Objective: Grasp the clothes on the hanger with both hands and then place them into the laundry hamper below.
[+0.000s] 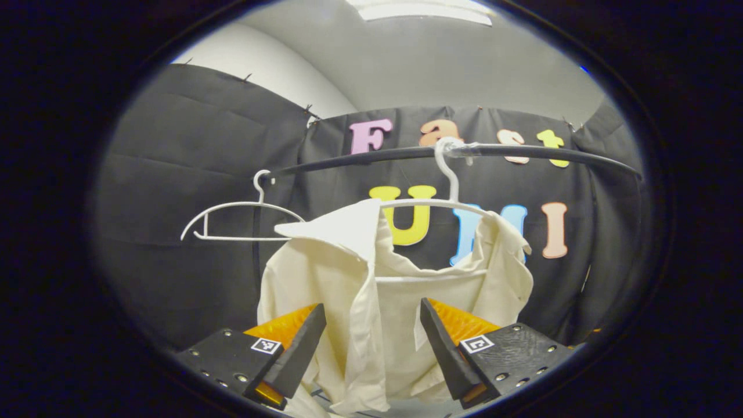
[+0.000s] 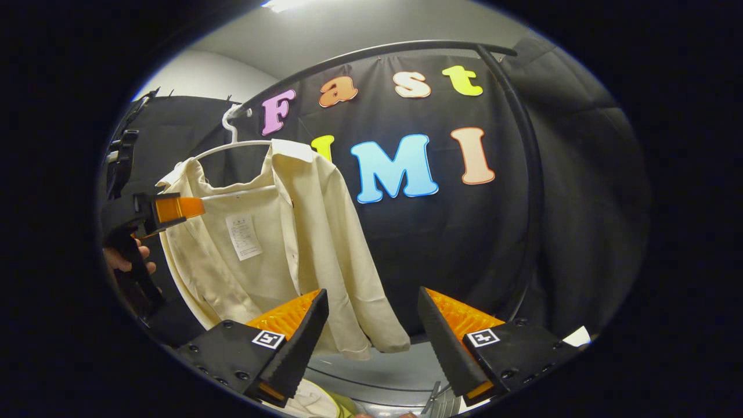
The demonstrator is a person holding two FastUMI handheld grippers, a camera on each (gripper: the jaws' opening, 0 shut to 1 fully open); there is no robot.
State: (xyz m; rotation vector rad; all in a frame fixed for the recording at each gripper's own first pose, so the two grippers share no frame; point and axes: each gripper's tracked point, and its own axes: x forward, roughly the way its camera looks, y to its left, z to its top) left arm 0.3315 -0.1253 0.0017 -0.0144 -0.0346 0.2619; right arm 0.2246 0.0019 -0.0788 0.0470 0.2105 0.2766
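Observation:
A cream shirt [image 1: 400, 290] hangs on a white hanger [image 1: 448, 174] from a black rail [image 1: 522, 152]. My left gripper [image 1: 372, 306] is open right in front of it, and the shirt's front edge hangs in the gap between its fingers, unpinched. In the right gripper view the same shirt [image 2: 273, 232] hangs at the left on its hanger [image 2: 232, 132]. My right gripper [image 2: 372, 292] is open and holds nothing, with the shirt's lower hem just left of the gap. The left gripper [image 2: 174, 208] shows by the shirt's far shoulder, held by a hand [image 2: 125, 258].
An empty white hanger [image 1: 232, 223] hangs further left on the rail. The rail [image 2: 377, 52] curves down into a post [image 2: 531, 203] on the right. Below the shirt is a grey curved rim [image 2: 360, 380] with pale cloth [image 2: 313, 402] near it.

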